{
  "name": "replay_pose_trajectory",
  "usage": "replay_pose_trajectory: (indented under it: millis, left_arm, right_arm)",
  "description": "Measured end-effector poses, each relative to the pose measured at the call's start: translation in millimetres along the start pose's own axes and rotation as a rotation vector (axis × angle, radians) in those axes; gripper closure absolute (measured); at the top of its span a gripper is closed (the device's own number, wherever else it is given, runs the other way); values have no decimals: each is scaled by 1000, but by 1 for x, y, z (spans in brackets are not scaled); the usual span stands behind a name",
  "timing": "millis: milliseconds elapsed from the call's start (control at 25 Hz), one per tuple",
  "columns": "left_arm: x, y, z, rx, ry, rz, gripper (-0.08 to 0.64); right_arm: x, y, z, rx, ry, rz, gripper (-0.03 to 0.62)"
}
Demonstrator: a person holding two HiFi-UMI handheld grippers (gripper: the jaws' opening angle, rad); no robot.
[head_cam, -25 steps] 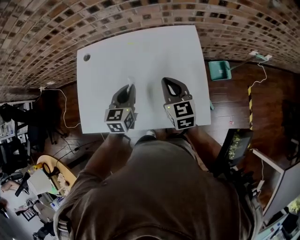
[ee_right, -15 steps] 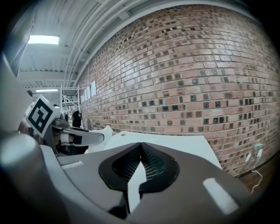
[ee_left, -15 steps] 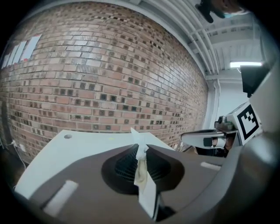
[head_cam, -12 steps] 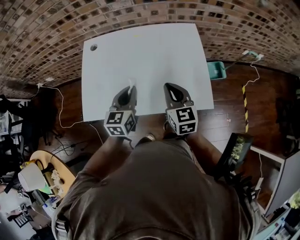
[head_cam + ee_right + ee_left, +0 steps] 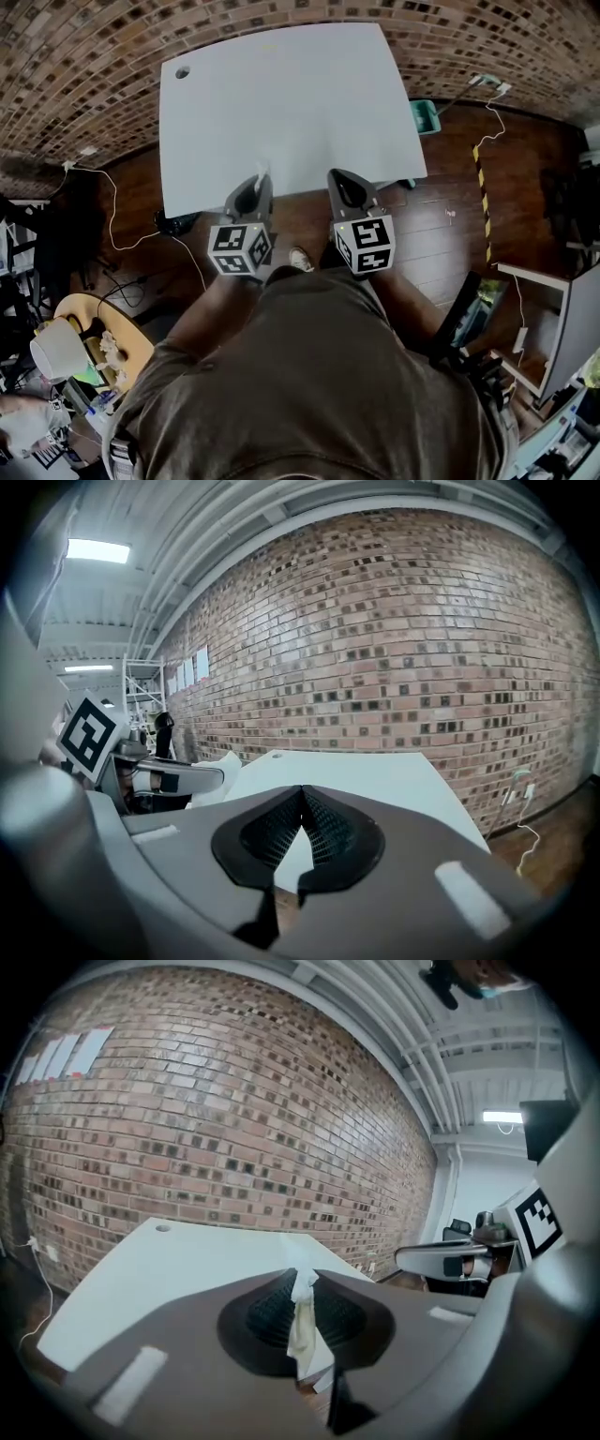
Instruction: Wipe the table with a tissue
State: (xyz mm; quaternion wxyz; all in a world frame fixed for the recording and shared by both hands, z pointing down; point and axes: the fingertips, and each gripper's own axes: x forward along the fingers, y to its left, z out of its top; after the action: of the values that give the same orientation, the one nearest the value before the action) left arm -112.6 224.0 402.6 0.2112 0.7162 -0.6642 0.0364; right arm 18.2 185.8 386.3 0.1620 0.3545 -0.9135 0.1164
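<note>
two abreast at table (image 5: 281, 94) edge | left tongs (image 5: 262, 176) pinch tissue (image 5: 302, 1321) | right tongs (image 5: 337, 175) closed, empty

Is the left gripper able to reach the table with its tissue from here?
Probably yes: the left gripper, shut on the tissue, hangs by the table's near edge, and nothing stands between.

Table top (image 5: 291, 103) smooth, matt, pale. Tissue (image 5: 302, 1321) thin crumpled paper. Wall (image 5: 206, 1129) rough brick. Floor (image 5: 450, 220) dark wood.
</note>
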Motion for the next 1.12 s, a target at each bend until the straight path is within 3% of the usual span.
replay_pose_trajectory:
  millis: [280, 1120]
  left_arm:
    - [-18, -2, -5, -39, -2, 37, 535]
    - [-24, -22, -11, -36, -1, 57, 535]
  right_arm:
    - [-11, 1, -1, -13, 8, 18, 578]
    - [-29, -4, -6, -33, 5, 55, 580]
